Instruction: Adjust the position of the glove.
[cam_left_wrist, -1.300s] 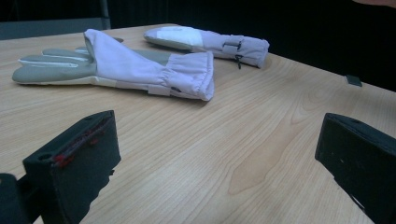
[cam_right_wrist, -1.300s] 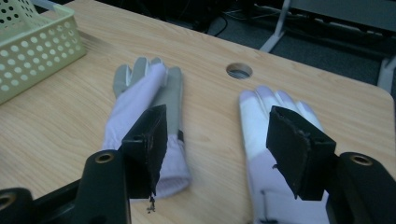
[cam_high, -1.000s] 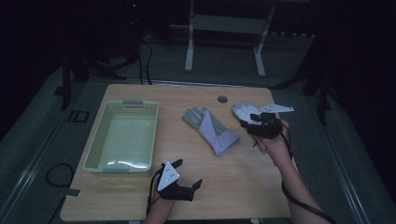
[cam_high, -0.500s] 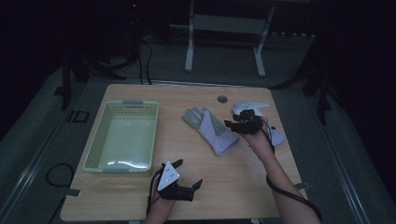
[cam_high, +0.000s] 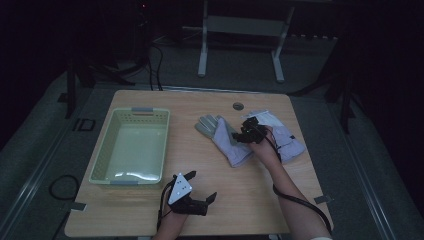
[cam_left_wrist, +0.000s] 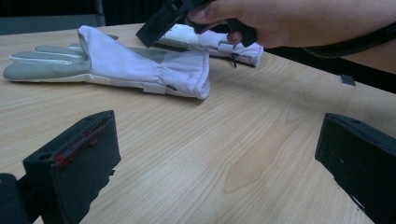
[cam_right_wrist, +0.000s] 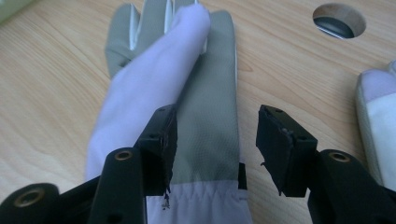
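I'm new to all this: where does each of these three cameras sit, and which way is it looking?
High view: above the table's near side, looking forward and down at the pale green plastic basket, two gloves and both forearms.
Left gripper view: on the left tongs, low over the wooden table, facing the grey-and-lilac glove; own open jaws show.
Right gripper view: on the right tongs, looking down; jaws open.
Shared: all three show that glove.

The high view is dim, its surroundings nearly black, with only the wooden table (cam_high: 250, 200) lit from above. Both gripper views are bright, sharp and softly shadowed.
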